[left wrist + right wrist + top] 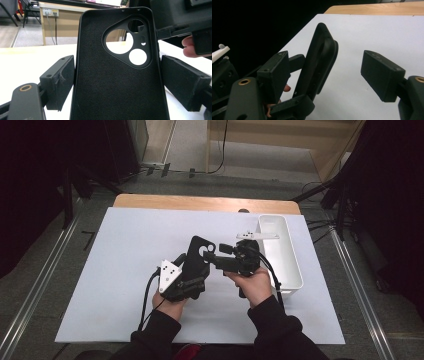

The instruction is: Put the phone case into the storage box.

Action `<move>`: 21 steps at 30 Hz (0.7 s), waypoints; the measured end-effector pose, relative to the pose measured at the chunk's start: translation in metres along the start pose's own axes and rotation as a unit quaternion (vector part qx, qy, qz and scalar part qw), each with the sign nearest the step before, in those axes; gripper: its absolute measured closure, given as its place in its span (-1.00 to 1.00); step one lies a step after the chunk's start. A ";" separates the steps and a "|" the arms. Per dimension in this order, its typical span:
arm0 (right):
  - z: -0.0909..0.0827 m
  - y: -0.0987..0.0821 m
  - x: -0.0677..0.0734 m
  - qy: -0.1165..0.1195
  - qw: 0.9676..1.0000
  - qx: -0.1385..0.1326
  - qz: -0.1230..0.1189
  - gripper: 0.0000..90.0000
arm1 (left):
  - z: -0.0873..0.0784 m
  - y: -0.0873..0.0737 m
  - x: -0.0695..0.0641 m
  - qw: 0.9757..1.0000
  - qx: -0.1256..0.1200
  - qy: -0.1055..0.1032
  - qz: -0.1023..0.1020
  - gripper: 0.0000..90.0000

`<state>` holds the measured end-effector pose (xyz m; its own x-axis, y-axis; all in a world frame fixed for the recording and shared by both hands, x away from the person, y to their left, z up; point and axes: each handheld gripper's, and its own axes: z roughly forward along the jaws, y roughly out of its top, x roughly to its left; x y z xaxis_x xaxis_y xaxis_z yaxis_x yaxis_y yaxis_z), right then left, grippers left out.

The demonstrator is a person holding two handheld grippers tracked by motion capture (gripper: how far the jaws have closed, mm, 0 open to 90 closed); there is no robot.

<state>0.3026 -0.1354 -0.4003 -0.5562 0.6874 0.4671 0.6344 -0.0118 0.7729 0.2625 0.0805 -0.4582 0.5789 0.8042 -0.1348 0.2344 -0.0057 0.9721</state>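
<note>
White sheeting covers the table [125, 270] across the middle of the high view, with a strip of bare wood along its far edge. At the right of that sheet, just right of centre in the frame, stands a long white bin [285, 255], its length running away from the person.

Next in size are the two hand-held tools, meeting at the centre of the high view. The left gripper [192, 270] comes up from the lower middle, its grey three-cornered plate tilted toward the lower left. Its pads press on both long edges of a black phone case [117, 75], which stands upright between them; in the left gripper view the case spans the centre of the frame, its soft inner lining facing the camera and its camera cut-out at the upper right. In the high view the case [200, 251] rises just above that gripper, over the sheet and apart from the bin.

The right gripper [220, 257] reaches in level from the right of centre. In the right gripper view its jaws stand apart on either side of the case's upper end [322, 57]; the left pad lies close beside the case, though contact cannot be told, and the right pad is well clear.
</note>
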 end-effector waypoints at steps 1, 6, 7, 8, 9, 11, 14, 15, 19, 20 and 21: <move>0.000 0.000 0.000 0.000 1.000 0.000 0.000 -0.46 | 0.000 0.000 0.000 1.000 0.000 0.000 0.000 -0.67; 0.004 0.000 -0.003 0.010 1.000 0.010 0.017 -0.33 | 0.000 0.000 -0.001 1.000 0.000 0.000 0.002 -0.68; 0.004 0.000 -0.003 0.010 1.000 0.010 0.017 -0.33 | 0.000 0.000 -0.001 1.000 0.000 0.000 0.002 -0.68; 0.006 0.000 -0.003 0.010 1.000 0.013 0.018 -0.27 | 0.000 0.000 -0.001 1.000 0.000 0.000 0.003 -0.68; 0.006 0.000 -0.003 0.010 1.000 0.013 0.018 -0.27 | 0.000 0.000 -0.001 1.000 -0.001 0.000 0.003 -0.68; 0.007 0.000 -0.003 0.013 0.999 0.016 0.024 -0.17 | 0.000 0.000 -0.001 1.000 -0.001 0.000 0.004 -0.68; 0.008 0.000 -0.003 0.016 0.999 0.017 0.030 -0.09 | -0.001 0.000 -0.001 1.000 -0.001 0.000 0.004 -0.68; 0.008 0.000 -0.004 0.019 0.999 0.018 0.032 -0.05 | -0.001 0.000 -0.001 1.000 -0.001 0.000 0.005 -0.68; 0.008 0.001 -0.004 0.019 0.999 0.022 0.046 0.20 | -0.001 0.000 -0.002 1.000 -0.004 -0.002 0.003 -0.68; 0.008 0.001 -0.003 0.019 0.998 0.024 0.047 0.23 | -0.001 0.000 -0.002 1.000 -0.005 -0.002 0.006 -0.68; 0.008 0.001 -0.003 0.019 0.998 0.024 0.047 0.23 | -0.001 0.000 -0.002 1.000 -0.005 -0.002 0.006 -0.68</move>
<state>0.3096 -0.1319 -0.4045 -0.5132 0.6565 0.5529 0.7091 -0.0387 0.7041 0.2605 0.0793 -0.4575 0.5842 0.8020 -0.1248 0.2207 -0.0090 0.9753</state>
